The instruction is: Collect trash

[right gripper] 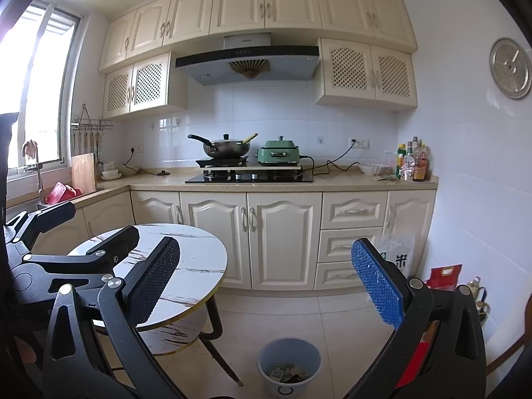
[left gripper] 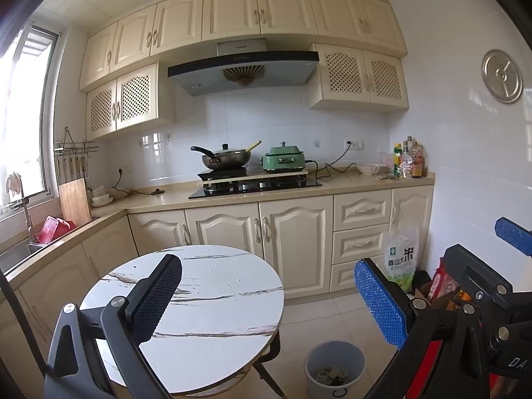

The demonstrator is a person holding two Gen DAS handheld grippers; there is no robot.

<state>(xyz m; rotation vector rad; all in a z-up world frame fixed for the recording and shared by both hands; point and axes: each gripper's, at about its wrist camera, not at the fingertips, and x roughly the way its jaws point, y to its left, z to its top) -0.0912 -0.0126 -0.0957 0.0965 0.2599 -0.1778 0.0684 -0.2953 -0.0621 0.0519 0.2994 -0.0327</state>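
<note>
Two grippers, left (left gripper: 269, 299) and right (right gripper: 266, 282), jaws apart; one bin (right gripper: 288, 367).

A black wok (right gripper: 227, 148) sat on the far stove beside a green electric cooker (right gripper: 279, 153), under the range hood (right gripper: 247, 63). Bottles (right gripper: 414, 163) crowded the counter's right end. A wooden cutting board (right gripper: 83, 173) leaned at the left by stacked bowls (right gripper: 110, 170). A rice bag (left gripper: 401, 259) stood on the floor against the drawers.
</note>
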